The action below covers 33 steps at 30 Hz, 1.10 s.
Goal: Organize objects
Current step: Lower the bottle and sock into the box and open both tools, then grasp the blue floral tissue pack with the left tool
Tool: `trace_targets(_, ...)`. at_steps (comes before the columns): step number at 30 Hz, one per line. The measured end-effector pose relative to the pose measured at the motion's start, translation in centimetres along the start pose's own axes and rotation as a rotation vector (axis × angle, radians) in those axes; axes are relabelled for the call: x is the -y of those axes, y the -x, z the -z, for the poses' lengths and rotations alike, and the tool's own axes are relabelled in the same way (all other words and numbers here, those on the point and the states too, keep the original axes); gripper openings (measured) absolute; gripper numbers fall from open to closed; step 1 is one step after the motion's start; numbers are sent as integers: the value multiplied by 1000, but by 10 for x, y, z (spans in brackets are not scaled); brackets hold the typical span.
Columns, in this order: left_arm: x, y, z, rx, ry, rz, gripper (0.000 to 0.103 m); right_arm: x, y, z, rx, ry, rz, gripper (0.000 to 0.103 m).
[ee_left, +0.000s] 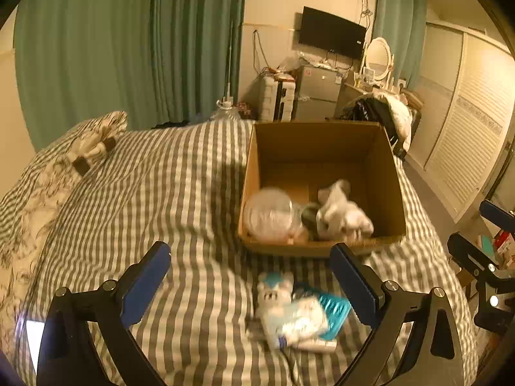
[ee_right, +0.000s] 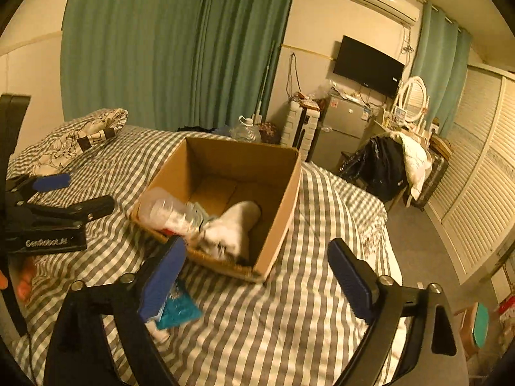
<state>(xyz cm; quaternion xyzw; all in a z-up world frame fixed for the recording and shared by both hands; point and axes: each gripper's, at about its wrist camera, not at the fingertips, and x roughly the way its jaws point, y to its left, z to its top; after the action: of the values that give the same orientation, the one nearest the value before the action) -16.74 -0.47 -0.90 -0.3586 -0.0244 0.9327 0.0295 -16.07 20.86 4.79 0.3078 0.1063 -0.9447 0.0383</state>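
Note:
An open cardboard box (ee_left: 384, 173) sits on the striped bed (ee_left: 161, 193); it also shows in the right wrist view (ee_right: 283, 199). Inside lie a clear plastic container (ee_left: 273, 215) and a white plush toy (ee_left: 341, 212), seen also in the right wrist view (ee_right: 235, 228). In front of the box lie a small white and blue plush (ee_left: 276, 292), a white packet (ee_left: 302, 321) and a teal comb-like item (ee_left: 334, 312). My left gripper (ee_left: 251, 273) is open and empty above that pile. My right gripper (ee_right: 257, 267) is open and empty, near the box's front corner. The teal item (ee_right: 180, 312) lies behind its left finger.
A patterned pillow (ee_left: 90, 148) lies at the bed's far left. Green curtains, a wall TV, a small fridge (ee_left: 317, 93), a chair with dark clothes (ee_left: 383, 119) and louvred wardrobe doors (ee_left: 466, 135) stand beyond the bed. The floor drops off right of the bed.

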Motion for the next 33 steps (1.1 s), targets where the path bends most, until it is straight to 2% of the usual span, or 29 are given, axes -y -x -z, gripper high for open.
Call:
trace_targets(4,8,-3,29,-40,-18,-37,103,0,-2,21,-41,-58,15,102)
trace_targets(8,17,-19,57,-100,-12,-42,103,4,-17,43,-104,-140,4,103)
trace_targets(12,30,-42,77,-172,-21,-31,103,2,-35,58,-160,-144,22,103)
trace_targets(18,57,-70,86,-230,-98,-32,103,4,-58,76,-224,-148,49,103)
trace_targets(23,63,-91,84,-257,-82,6,103,7,-63,80,-233,-169,33,103)
trace_targets(24,61,-95,84,-266,-71,15,98,7,-62,79,-232,-169,32,103)
trace_targets(25,59,-99,85,-275,-58,15,83,7,-62,79,-231,-169,31,103)
trace_targets(26,56,-101,85,-290,-39,18,80,7,-61,79,-231,-170,28,103)
trace_targets(29,44,-92,85,-267,21,29,80,5,-58,78,-222,-168,28,103)
trace_targets(33,31,-61,77,-193,49,28,80,2,-51,75,-202,-157,18,103)
